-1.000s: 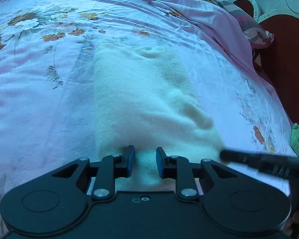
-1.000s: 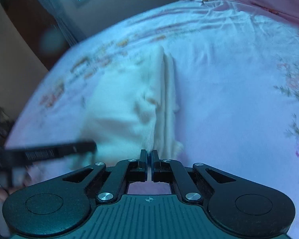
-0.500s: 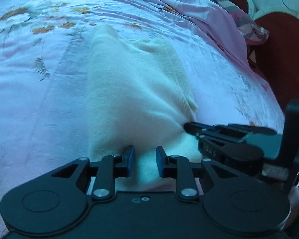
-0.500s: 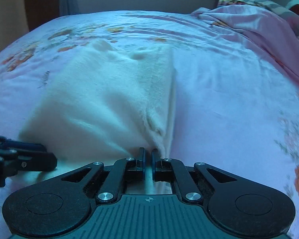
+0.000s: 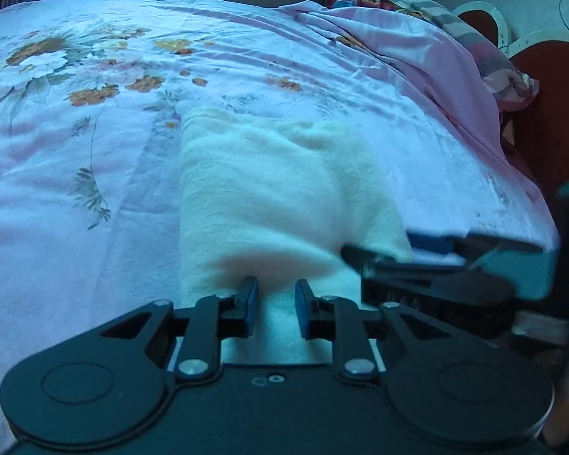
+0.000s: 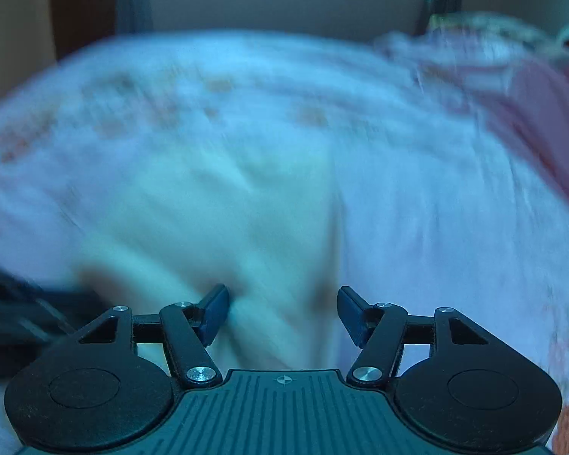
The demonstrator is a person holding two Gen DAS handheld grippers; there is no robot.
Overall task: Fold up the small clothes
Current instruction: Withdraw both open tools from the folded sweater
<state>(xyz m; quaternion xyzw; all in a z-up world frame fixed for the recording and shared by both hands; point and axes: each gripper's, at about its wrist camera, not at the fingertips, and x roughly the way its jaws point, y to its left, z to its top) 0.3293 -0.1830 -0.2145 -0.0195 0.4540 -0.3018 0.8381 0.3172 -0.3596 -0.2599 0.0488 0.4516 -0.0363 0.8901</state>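
Note:
A cream fleece garment (image 5: 280, 197) lies folded lengthwise on the floral bedsheet (image 5: 76, 174). My left gripper (image 5: 275, 313) sits at the garment's near edge with its jaws a little apart and cloth between them. My right gripper (image 6: 282, 313) is open at the near right corner of the garment (image 6: 216, 227); this view is blurred by motion. The right gripper also shows in the left wrist view (image 5: 436, 265), beside the garment's near right corner. The left gripper shows as a dark blur in the right wrist view (image 6: 22, 307).
A bunched pink sheet (image 5: 417, 60) and a patterned pillow (image 5: 485, 57) lie at the far right of the bed. A dark red headboard (image 5: 550, 106) stands past the right edge. A wall runs behind the bed.
My right gripper has opened and let go of the garment's corner. It moved quickly, blurring its view. The left gripper has stayed at the near edge.

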